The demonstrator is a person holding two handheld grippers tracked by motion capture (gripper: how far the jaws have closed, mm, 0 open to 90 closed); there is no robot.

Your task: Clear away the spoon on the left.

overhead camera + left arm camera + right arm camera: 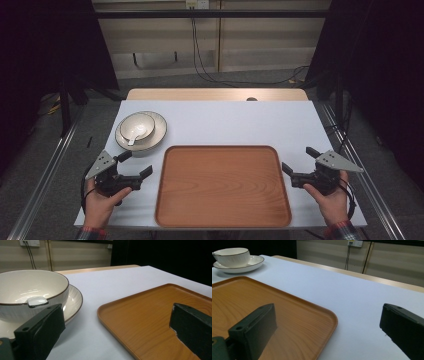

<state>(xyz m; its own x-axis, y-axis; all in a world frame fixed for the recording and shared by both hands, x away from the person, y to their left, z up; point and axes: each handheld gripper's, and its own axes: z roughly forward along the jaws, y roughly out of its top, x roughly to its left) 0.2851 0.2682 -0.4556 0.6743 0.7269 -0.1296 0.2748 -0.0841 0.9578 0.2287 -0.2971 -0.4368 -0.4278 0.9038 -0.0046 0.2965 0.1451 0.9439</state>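
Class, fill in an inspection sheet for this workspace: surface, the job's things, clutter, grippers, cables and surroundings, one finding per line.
Surface: white table, wooden strip along its far edge.
Job's things: cream bowl on a plate, spoon resting in the bowl; wooden tray, nothing on it.
Clutter: nothing seen.
Grippers: left gripper open, beside the plate; right gripper open, right of the tray; neither holds anything.
Cables: black cables hang from a wall socket to the floor.
Surroundings: pale wall panels, dark curtains either side, grey floor.
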